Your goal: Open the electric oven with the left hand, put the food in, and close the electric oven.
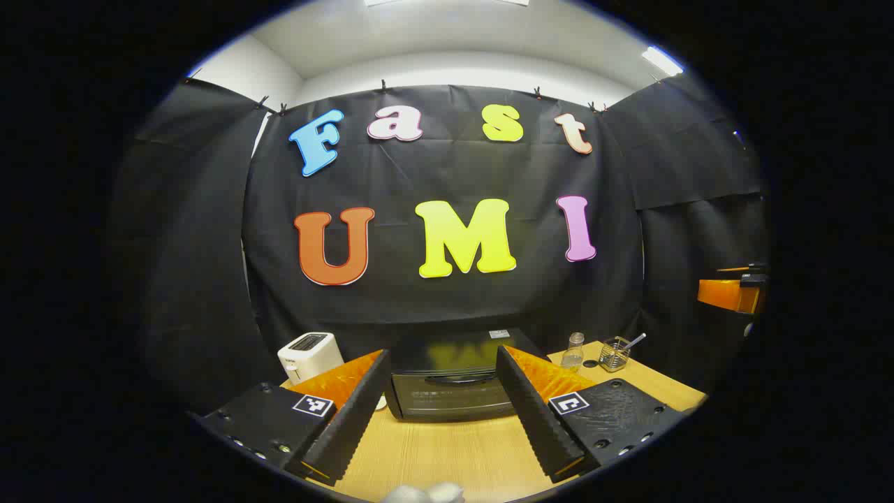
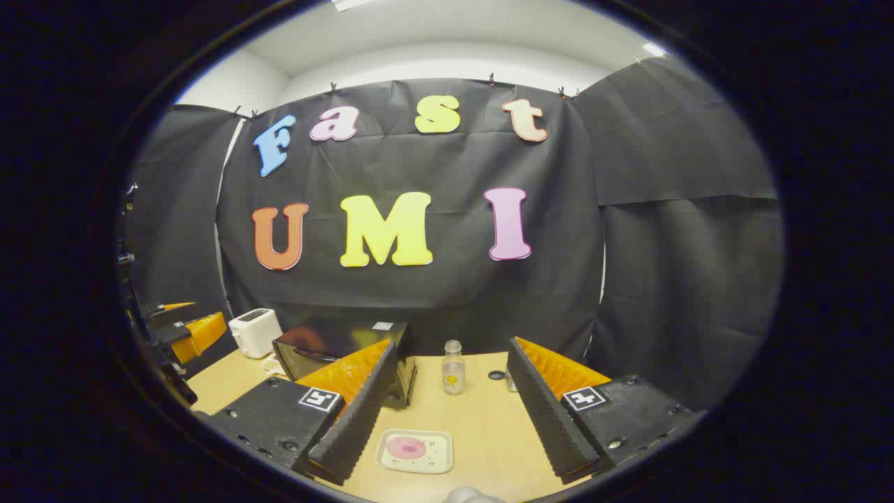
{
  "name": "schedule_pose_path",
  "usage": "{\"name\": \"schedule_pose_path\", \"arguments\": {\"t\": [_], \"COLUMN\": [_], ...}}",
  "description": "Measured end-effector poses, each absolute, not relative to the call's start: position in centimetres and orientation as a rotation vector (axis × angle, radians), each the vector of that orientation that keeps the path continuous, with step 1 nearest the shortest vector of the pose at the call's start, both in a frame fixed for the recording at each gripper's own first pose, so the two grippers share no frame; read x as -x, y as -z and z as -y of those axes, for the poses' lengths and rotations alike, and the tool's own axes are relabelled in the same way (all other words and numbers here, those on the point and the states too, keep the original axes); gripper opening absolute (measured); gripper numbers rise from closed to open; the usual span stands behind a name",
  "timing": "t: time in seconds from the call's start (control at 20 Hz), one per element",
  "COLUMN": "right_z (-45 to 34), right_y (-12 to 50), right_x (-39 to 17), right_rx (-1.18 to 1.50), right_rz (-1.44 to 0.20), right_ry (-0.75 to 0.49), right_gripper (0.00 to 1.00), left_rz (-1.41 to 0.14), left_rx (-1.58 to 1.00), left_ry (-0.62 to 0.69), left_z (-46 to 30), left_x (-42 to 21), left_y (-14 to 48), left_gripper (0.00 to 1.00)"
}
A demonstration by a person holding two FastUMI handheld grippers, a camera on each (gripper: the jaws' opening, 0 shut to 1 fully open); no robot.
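A black electric oven [image 1: 450, 388] stands at the back of the wooden table, door closed, handle across its upper front. My left gripper [image 1: 441, 363] is open, fingers spread to either side of the oven, some way short of it. In the right gripper view the oven [image 2: 335, 349] sits at the left, partly behind my left finger. A small white tray [image 2: 415, 450] carrying a pink round piece of food [image 2: 406, 447] lies flat on the table between the fingers of my right gripper [image 2: 454, 353], which is open and held above it. The left gripper [image 2: 181, 328] shows at the far left.
A white toaster [image 1: 309, 355] stands left of the oven. A small clear bottle [image 2: 453, 367] stands right of the oven, with a wire holder [image 1: 615, 353] holding a utensil and a dark lid [image 2: 496, 375] near it. Black cloth closes the booth behind the wooden table [image 1: 447, 450].
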State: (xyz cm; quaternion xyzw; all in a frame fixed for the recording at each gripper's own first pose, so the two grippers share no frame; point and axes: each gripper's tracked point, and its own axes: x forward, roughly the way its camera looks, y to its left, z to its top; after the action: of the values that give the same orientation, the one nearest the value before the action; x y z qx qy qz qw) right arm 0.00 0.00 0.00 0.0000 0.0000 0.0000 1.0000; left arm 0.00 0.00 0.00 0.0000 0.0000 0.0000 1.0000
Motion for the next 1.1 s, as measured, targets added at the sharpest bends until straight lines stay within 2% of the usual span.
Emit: {"name": "schedule_pose_path", "arguments": {"t": [0.05, 0.1, 0.3, 0.4, 0.45, 0.5, 0.6, 0.8, 0.85, 1.0, 1.1], "right_z": [0.0, 0.1, -0.1, 0.0, 0.2, 0.4, 0.8, 1.8, 2.2, 3.0, 3.6], "right_y": [0.0, 0.1, 0.8, 0.8, 0.8, 0.7, 0.6, 0.7, 0.8, 1.3, 1.7], "right_x": [0.0, 0.0, -0.1, -0.2, -0.2, -0.2, -0.2, 0.2, 0.5, 1.3, 2.0], "right_rx": [0.002, 0.006, 0.011, 0.014, 0.018, 0.021, 0.022, 0.028, 0.029, 0.025, 0.018], "right_rz": [0.001, 0.003, -0.018, -0.02, -0.021, -0.02, -0.021, -0.033, -0.038, -0.054, -0.073], "right_ry": [0.003, 0.008, 0.008, 0.008, 0.012, 0.015, 0.024, 0.054, 0.067, 0.105, 0.127], "right_gripper": [0.96, 1.0, 1.0, 0.96, 1.0, 0.96, 0.96, 0.96, 1.0, 0.96, 1.0], "left_rz": [0.006, 0.009, 0.01, 0.008, 0.005, 0.002, 0.001, -0.025, -0.031, -0.058, -0.082], "left_rx": [0.0, -0.001, 0.014, 0.008, 0.005, 0.004, -0.001, -0.002, 0.0, 0.016, 0.032], "left_ry": [0.005, 0.004, 0.016, 0.014, 0.014, 0.016, 0.023, 0.047, 0.052, 0.078, 0.09], "left_z": [0.2, 0.1, 0.6, 0.6, 0.7, 0.8, 1.0, 2.2, 2.5, 3.8, 4.5], "left_x": [-0.2, -0.3, -1.0, -1.3, -1.5, -1.8, -2.5, -5.0, -5.8, -8.8, -11.1], "left_y": [-0.1, -0.2, -0.2, 0.0, 0.1, 0.3, 0.7, 2.2, 2.6, 4.2, 5.4], "left_gripper": [0.96, 0.96, 0.96, 0.96, 1.0, 0.96, 0.96, 0.96, 0.97, 0.96, 0.96]}}
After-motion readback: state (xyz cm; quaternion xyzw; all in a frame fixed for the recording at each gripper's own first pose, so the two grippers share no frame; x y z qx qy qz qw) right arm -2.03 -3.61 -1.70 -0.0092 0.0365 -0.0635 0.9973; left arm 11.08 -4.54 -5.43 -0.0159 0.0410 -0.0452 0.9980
